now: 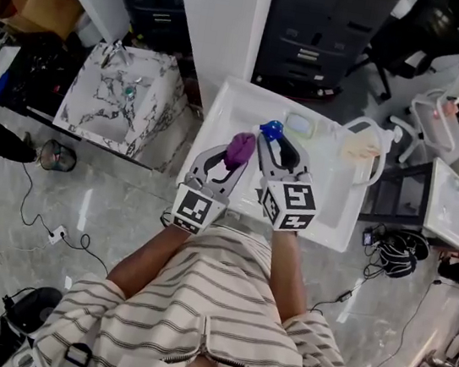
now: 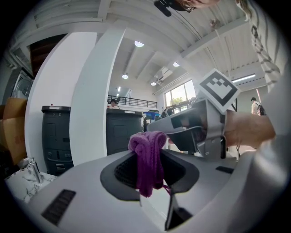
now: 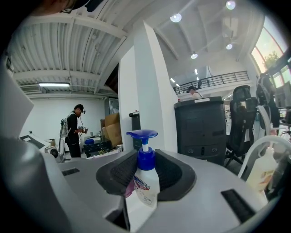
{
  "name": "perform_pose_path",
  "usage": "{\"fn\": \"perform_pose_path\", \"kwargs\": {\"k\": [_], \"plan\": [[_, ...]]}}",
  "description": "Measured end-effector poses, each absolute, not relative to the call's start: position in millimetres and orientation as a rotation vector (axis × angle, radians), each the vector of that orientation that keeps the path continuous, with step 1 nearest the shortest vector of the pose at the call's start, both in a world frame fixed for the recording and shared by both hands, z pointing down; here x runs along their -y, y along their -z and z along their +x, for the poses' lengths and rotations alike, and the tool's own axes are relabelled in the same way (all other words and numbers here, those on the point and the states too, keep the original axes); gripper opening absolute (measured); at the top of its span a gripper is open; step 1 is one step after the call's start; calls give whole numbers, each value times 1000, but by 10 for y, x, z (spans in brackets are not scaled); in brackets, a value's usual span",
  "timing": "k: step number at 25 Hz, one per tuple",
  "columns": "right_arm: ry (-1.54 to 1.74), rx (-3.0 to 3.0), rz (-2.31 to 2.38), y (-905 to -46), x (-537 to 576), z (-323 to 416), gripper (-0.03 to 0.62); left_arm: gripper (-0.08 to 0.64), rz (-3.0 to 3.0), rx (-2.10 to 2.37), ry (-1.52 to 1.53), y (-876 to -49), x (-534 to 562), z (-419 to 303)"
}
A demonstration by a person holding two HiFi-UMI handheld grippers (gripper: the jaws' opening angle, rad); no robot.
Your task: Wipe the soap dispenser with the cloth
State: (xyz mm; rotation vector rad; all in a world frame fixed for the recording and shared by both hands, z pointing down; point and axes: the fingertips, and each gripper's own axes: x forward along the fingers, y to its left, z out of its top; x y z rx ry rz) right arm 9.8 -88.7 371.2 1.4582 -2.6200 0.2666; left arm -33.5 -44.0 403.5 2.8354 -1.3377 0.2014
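Head view: at centre frame, above the white table [image 1: 223,113], the left gripper [image 1: 234,155] pinches a purple cloth [image 1: 240,147], just left of the blue-topped soap dispenser [image 1: 271,129] clamped in the right gripper [image 1: 277,146].

Left gripper view: the jaws are closed narrowly on the cloth, a bunched fold standing up at centre. That fold should do the rubbing.

Right gripper view: the jaws grip the dispenser's body at lower centre, upright. Hold it steady, wipe bottle and pump gently, and avoid pressing the pump.

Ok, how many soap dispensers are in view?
1: the soap dispenser, clamped in the right gripper over the white basin, beside the left gripper holding the purple cloth. No other shows.
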Motion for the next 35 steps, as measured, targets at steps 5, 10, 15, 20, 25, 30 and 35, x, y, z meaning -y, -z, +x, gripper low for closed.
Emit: {"fn": "perform_pose_path", "kwargs": {"k": [5, 10, 15, 20, 25, 30, 35], "plan": [[-264, 2617, 1464, -3684, 885, 99, 130, 117, 2880, 1281, -188, -4024, 393, -237], [-249, 2606, 1467, -3685, 844, 99, 130, 117, 2915, 1241, -178, -4046, 336, -176], [-234, 2611, 1456, -3643, 822, 56, 130, 117, 2977, 1189, -199, -4064, 280, -75], [-234, 2610, 1451, -3644, 788, 34, 130, 117, 2996, 1173, -212, -4086, 240, 6], [-235, 2611, 1432, -3663, 747, -4, 130, 117, 3020, 1119, -229, -4147, 210, 91], [-230, 2606, 1424, -3688, 729, -14, 130, 117, 3043, 1075, -266, -4251, 236, 151], [-231, 2621, 1417, -3640, 697, 0, 130, 117, 3054, 1039, -326, -4362, 249, 196]]}}
